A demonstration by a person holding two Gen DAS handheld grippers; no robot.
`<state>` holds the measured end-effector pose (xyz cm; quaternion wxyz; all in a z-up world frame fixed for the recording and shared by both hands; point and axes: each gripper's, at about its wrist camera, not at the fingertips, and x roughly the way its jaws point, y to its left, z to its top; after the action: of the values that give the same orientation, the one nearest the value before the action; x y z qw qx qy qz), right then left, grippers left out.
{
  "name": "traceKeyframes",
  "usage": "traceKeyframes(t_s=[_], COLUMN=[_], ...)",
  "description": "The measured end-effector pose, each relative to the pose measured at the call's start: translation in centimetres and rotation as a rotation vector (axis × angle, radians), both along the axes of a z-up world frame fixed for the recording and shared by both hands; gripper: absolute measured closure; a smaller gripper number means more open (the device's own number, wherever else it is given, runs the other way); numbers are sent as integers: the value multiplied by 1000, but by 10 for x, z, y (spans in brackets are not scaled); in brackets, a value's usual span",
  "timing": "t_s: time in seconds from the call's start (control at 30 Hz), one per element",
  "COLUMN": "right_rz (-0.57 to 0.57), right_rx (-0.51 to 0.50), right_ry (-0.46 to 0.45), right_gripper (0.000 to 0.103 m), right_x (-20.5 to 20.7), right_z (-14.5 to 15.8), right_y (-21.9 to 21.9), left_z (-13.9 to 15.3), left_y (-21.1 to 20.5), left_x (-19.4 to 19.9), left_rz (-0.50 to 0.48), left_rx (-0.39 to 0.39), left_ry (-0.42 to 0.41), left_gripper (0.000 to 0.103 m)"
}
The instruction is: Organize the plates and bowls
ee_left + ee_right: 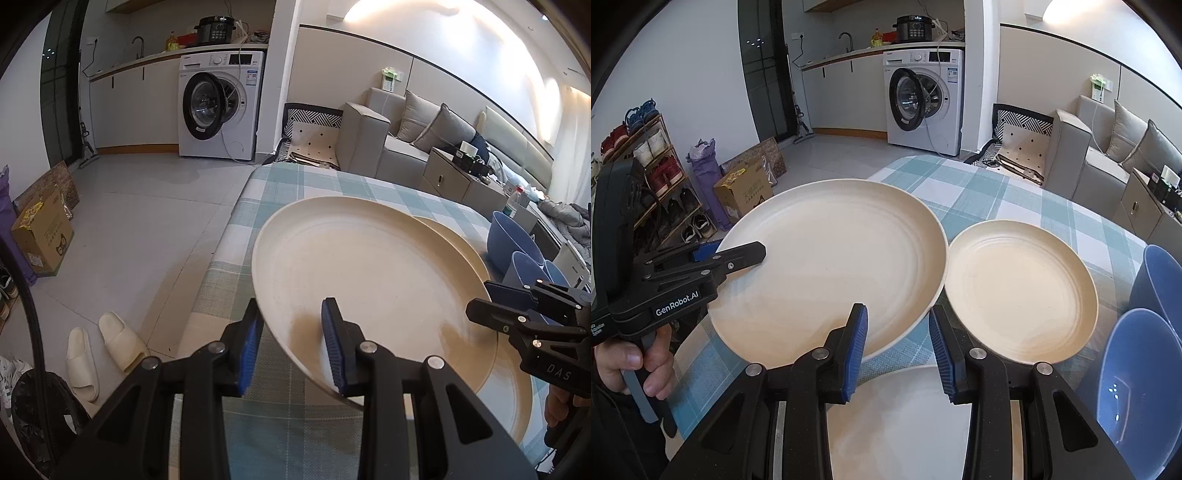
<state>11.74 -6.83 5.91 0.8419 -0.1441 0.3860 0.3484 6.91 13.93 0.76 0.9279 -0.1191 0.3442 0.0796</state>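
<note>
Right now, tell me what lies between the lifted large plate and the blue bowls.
The smaller cream plate on the checked tablecloth, between large plate and blue bowls; right wrist view.

Table, covered in a teal-and-white checked cloth, is filling the centre and right of both views. Lying directly on the cloth: a small cream plate, right of centre in the right wrist view; another cream plate, sitting at the bottom centre, partly hidden; blue bowls, standing at the right edge, close together. Whether the bowls are touching each other cannot be told.
</note>
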Motion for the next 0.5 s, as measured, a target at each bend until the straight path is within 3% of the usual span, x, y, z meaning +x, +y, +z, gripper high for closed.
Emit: traceKeyframes(t_s=[0.5], right_rz=[-63], right_rx=[26], right_ry=[-19], right_gripper=[67], right_x=[-17], right_z=[15], right_y=[-39], left_z=[11], left_y=[-30], left_x=[2], left_rz=[-70], left_rx=[21], left_ry=[-8], left_gripper=[72])
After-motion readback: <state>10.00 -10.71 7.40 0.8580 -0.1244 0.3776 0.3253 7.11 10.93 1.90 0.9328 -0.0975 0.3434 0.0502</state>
